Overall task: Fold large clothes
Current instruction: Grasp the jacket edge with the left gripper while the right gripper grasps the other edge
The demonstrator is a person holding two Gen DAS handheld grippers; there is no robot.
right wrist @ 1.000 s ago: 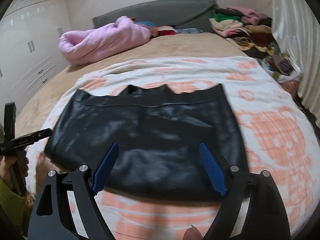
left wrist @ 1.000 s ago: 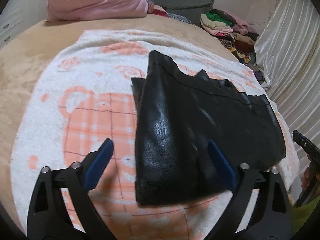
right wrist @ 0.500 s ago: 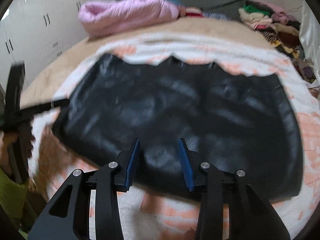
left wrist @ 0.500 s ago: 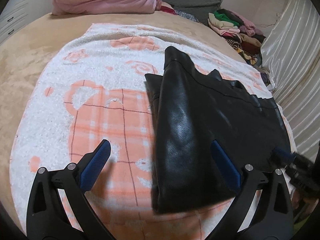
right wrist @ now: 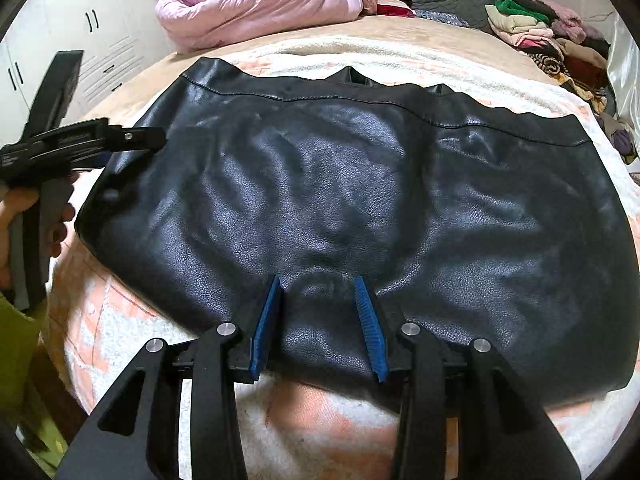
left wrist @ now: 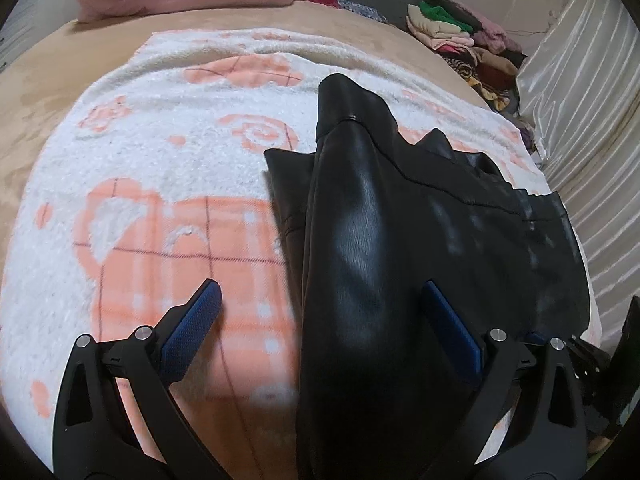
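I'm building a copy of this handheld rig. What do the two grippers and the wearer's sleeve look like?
Both the left gripper and the right gripper have black skeletal frames with triangular cutouts, silver pivot pins, and flat blue textured pads. The sleeve is yellow-green.

Pink duvet [right wrist: 256, 4] bunched at bedhead; clothes pile [right wrist: 552, 36] far right, contents unclear.

A black leather garment [right wrist: 340, 208] lies spread flat across a white and orange blanket [right wrist: 304, 420] on the bed. The right gripper [right wrist: 318, 320] sits at its near hem with the jaws partly closed, blue pads either side of a small raised pucker of leather, seemingly pinching it. At the left edge the left gripper [right wrist: 132, 140], held by a hand [right wrist: 24, 216], reaches the garment's left side. A pink duvet [right wrist: 256, 4] and piled clothes [right wrist: 552, 36] lie beyond.
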